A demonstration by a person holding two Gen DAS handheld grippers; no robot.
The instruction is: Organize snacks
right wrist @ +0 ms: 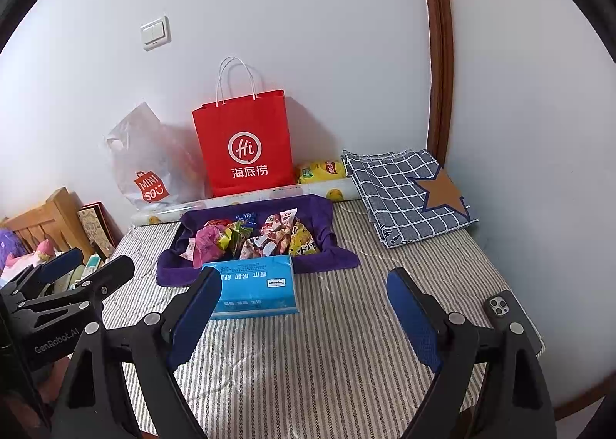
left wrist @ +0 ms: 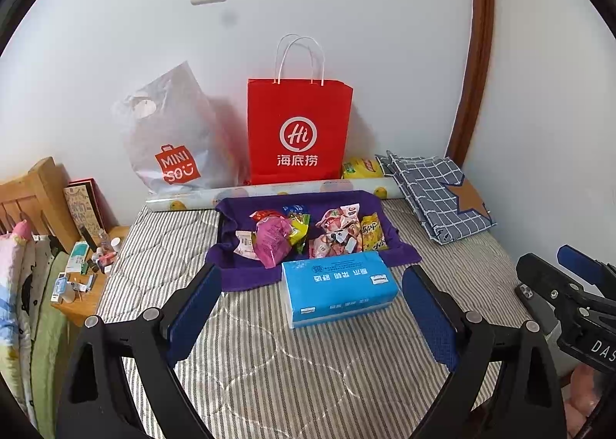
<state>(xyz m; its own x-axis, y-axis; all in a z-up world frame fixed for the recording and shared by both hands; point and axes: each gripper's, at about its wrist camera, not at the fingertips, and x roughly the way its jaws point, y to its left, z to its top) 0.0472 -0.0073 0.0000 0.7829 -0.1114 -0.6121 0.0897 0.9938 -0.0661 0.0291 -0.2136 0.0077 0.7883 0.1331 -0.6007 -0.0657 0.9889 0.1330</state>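
Your left gripper [left wrist: 312, 308] and right gripper [right wrist: 304, 312]: jaws wide open, empty, above striped bed [left wrist: 308, 362]

Crinkly foil snack packets [left wrist: 308, 235] heaped on purple cloth [left wrist: 246, 277] behind blue tissue pack [left wrist: 338, 285]

Likely light, slippery, crushable; pinch sealed edge, gently

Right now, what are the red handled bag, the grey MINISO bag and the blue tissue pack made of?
Red handled bag: likely matte paper; stiff flat sides, twisted white cord handles.
Grey MINISO bag: thin plastic film; translucent, crumpled, die-cut handle.
Blue tissue pack: soft glossy plastic wrap, judging by sheen.
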